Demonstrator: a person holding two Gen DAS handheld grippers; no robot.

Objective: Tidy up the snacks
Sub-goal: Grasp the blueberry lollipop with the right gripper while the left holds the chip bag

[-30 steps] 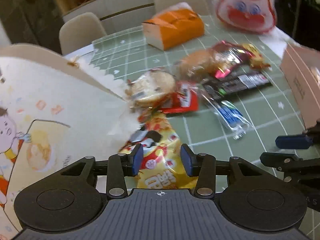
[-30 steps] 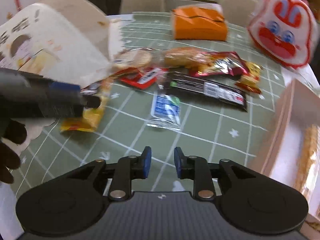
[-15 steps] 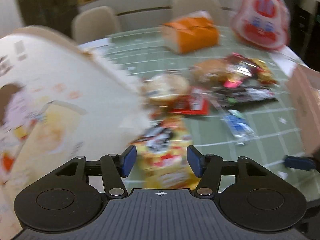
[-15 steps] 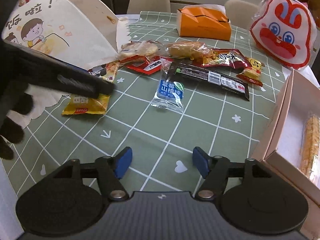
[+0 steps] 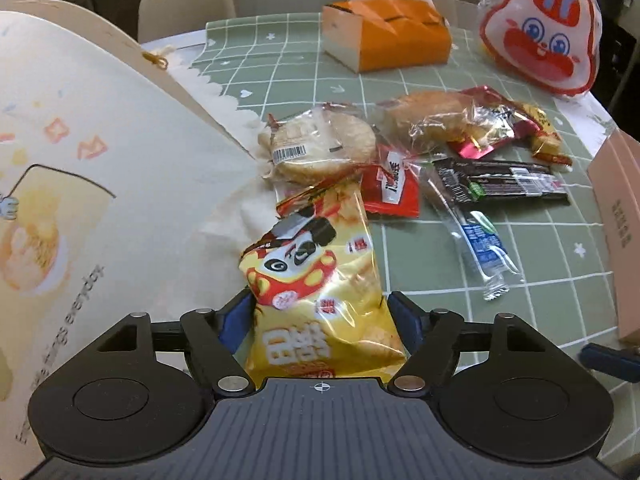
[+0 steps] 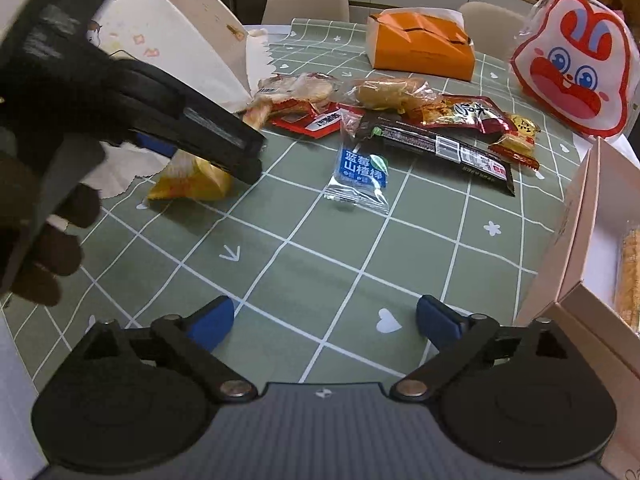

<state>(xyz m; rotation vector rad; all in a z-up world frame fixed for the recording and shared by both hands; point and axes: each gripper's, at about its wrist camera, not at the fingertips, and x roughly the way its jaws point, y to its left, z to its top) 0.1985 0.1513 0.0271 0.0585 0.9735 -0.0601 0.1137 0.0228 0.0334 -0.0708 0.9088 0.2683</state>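
Note:
My left gripper [image 5: 320, 316] is open, with its blue pads on either side of a yellow panda chip bag [image 5: 320, 280] that lies on the green grid tablecloth [image 5: 460, 332]; I cannot tell whether the pads touch it. The bag also shows in the right wrist view [image 6: 196, 184], under the left gripper's body. My right gripper [image 6: 324, 320] is wide open and empty above bare tablecloth. Further back lie a round rice cracker pack [image 5: 320, 146], a red packet [image 5: 394, 188], a bread pack [image 5: 440, 116], a black bar [image 5: 504, 184] and a blue clear packet [image 6: 362, 170].
A large cream illustrated box lid [image 5: 80, 200] stands at the left. An open pink box [image 6: 600, 248] with a snack inside is at the right. An orange box [image 5: 388, 36] and a red-and-white rabbit bag [image 5: 540, 28] sit at the back. Chairs stand behind the table.
My left gripper opened wider and moved forward around the yellow chip bag. My right gripper opened from nearly shut to wide open.

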